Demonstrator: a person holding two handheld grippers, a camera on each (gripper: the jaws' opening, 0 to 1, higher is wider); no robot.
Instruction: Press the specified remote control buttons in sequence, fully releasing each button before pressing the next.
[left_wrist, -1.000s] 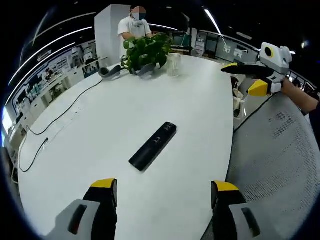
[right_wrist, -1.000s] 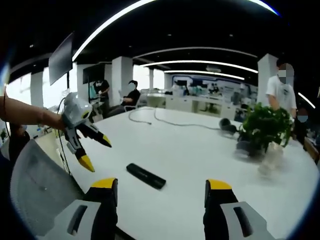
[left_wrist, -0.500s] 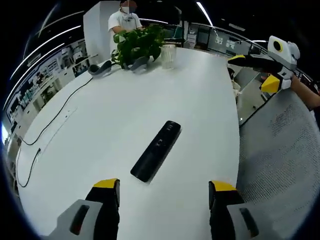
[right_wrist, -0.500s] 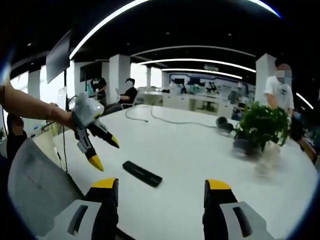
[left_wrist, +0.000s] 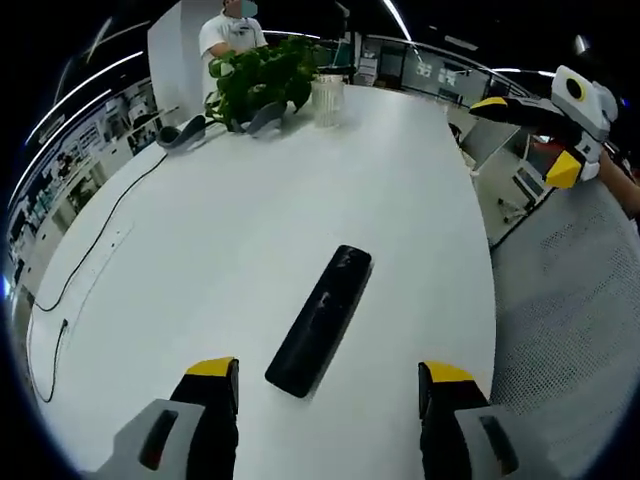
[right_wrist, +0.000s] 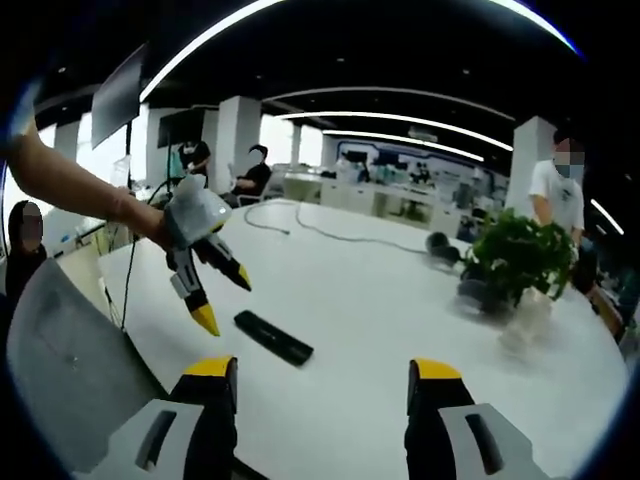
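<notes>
From the left gripper view I look down on the remote control (left_wrist: 321, 320), a long black bar lying flat on the white table (left_wrist: 200, 250), set diagonally and not far in from the table's curved near edge. The left gripper (left_wrist: 327, 385) hangs above it with jaws spread wide and nothing between them; the remote's near end sits in the gap between the two yellow tips. This view lets me see faint button detail near the remote's far end, though I cannot read it.

The right gripper view gives me the wider room instead. There the remote (right_wrist: 273, 337) is small and its top is too dark to make out. The left gripper (right_wrist: 221, 295) shows from the side, held in a hand (right_wrist: 140, 215), jaws parted, tips clear above the remote and not touching it. The right gripper (right_wrist: 320, 385) is also spread and holds nothing.

In the left gripper view the right gripper (left_wrist: 535, 135) floats beyond the table's edge, over a grey mesh chair (left_wrist: 570, 330).

Around the remote the tabletop is bare. A potted plant (left_wrist: 262, 75), a glass vase (left_wrist: 327, 98) and headphones (left_wrist: 180, 133) stand well apart at the far end; a cable (left_wrist: 90, 270) trails along the far side edge.
</notes>
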